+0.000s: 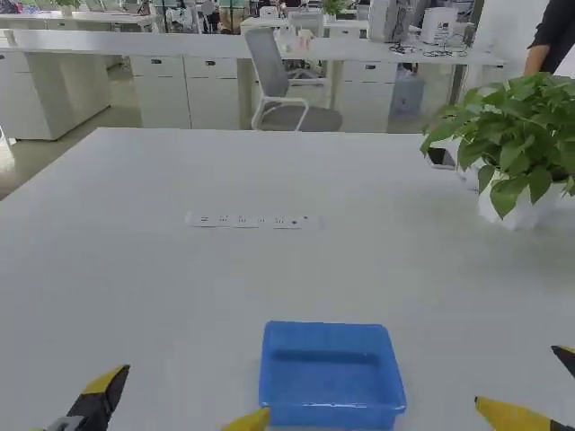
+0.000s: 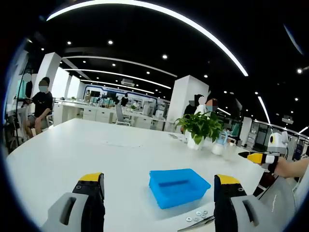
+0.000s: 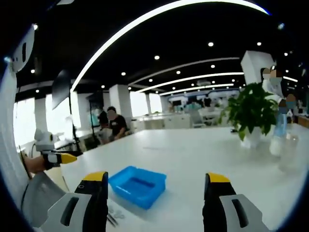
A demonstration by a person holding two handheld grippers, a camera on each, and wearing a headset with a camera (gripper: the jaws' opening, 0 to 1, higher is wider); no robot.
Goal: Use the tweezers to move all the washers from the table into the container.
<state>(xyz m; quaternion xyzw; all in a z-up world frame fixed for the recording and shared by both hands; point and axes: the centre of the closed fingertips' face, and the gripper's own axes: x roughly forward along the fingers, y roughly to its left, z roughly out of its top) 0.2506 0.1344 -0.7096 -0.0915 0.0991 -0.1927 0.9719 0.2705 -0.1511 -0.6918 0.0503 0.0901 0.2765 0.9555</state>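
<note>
None of the washers [image 2: 200,214] looks moved yet: a small cluster of pale rings lies on the table [image 2: 96,145] at the lower right of the left gripper view, just beside the near corner of the container [image 2: 177,186]. They are too small to count surely. The tweezers [image 2: 195,223] lie flat just below them, touching no gripper, so picking up the tool is judged not yet done. Blue, shallow and squarish, the container sits at the bottom centre of the head view, and its floor appears bare. The left gripper [image 2: 158,179] has its jaws spread wide with nothing between them; the right gripper [image 3: 155,176] is likewise spread and unloaded. A plant [image 1: 517,135] stands well apart at the right, a power strip [image 1: 247,220] mid-table
</note>
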